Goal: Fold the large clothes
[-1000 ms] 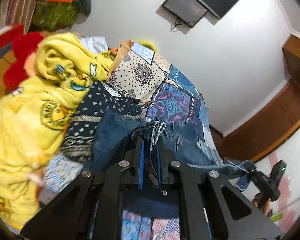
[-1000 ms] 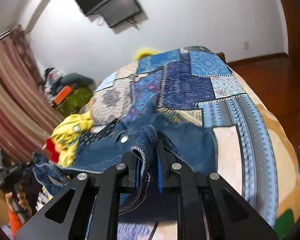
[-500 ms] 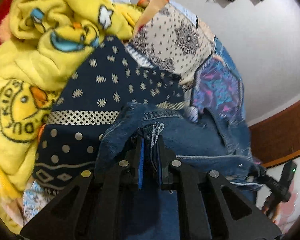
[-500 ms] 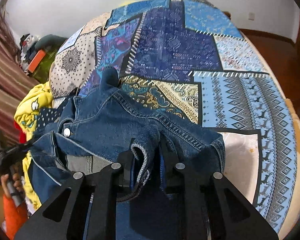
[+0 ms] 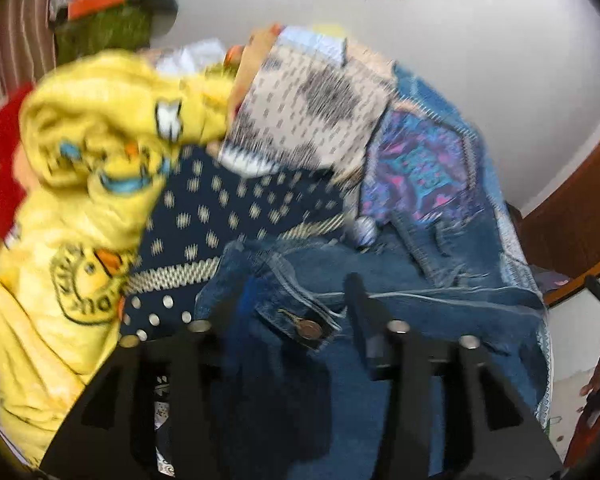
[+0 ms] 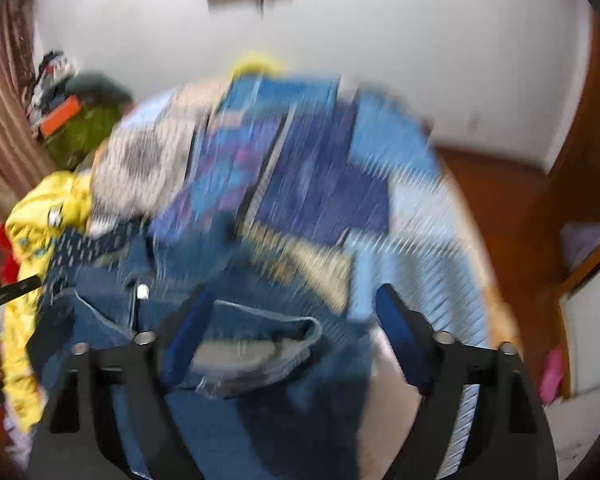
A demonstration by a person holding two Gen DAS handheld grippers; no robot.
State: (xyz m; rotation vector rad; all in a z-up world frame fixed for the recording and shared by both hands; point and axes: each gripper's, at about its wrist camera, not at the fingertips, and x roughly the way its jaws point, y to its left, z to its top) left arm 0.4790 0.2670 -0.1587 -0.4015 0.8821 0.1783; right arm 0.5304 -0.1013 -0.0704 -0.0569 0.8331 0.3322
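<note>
At the far left of the left wrist view a yellow duck-print blanket [image 5: 80, 208] lies heaped on the bed, with something red [image 5: 0, 168] behind it. Next to it comes a dark navy dotted cloth [image 5: 236, 208], then a cream patterned pillow [image 5: 308, 120] propped at the head of the patchwork bedspread [image 5: 428, 168]. The denim jacket [image 5: 380, 280] lies on the bed in front of these, its cuff tab and metal button showing between the fingers of the left gripper [image 5: 300, 300]. That gripper's jaws have just been opening; they now stand apart with the denim loose between them, not pinched.

In the right wrist view, heavily blurred, the same jacket [image 6: 112, 316] spreads from the lower left to the middle over the bedspread [image 6: 320, 184], the yellow blanket [image 6: 40, 220] beyond its left edge. The right gripper [image 6: 288, 312] has also just been opening: its blue-padded fingers [image 6: 396, 332] are spread wide, and a folded denim hem lies slack between them, clear of the right pad. A wooden floor [image 6: 500, 200] shows at the right.
</note>
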